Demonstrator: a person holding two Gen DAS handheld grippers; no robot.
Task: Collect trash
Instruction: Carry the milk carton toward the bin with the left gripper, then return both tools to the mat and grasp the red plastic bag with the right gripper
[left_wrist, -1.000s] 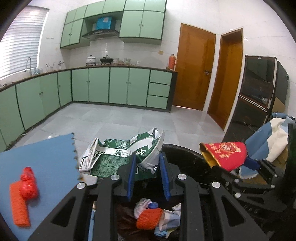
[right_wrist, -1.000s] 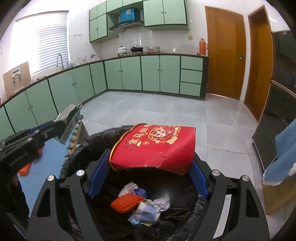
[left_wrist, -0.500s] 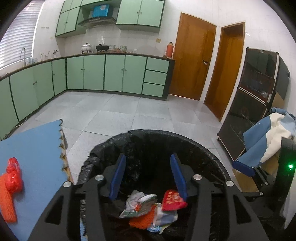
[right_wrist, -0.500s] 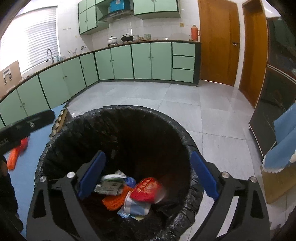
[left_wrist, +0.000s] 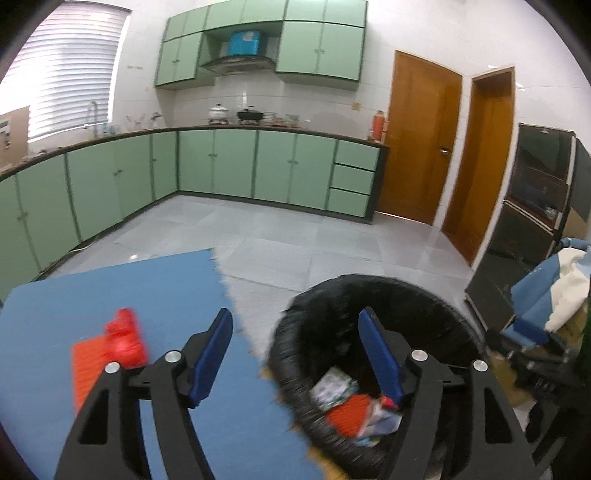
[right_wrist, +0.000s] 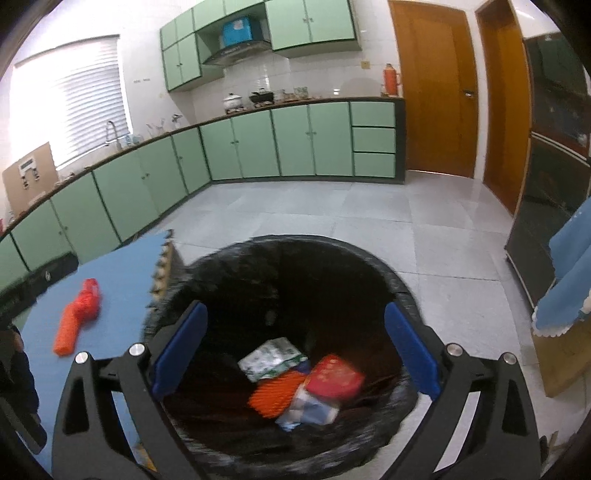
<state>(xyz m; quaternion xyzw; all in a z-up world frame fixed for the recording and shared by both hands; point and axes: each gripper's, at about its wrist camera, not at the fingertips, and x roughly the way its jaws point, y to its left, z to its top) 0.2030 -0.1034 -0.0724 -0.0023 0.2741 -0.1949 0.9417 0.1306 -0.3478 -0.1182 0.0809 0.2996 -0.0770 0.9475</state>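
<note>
Both the left gripper and right gripper are hanging wide open and empty. Orange-red trash is lying on the blue worktop beside the black bin; jaws should straddle it squarely.

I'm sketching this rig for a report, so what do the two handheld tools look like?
Both look alike. The left tool and right tool each have a matte black angular frame with cut-out slots, two splayed fingers faced with flat blue pads, and round silver bolt heads at the joints. No cables, markings or sleeves are visible.
</note>
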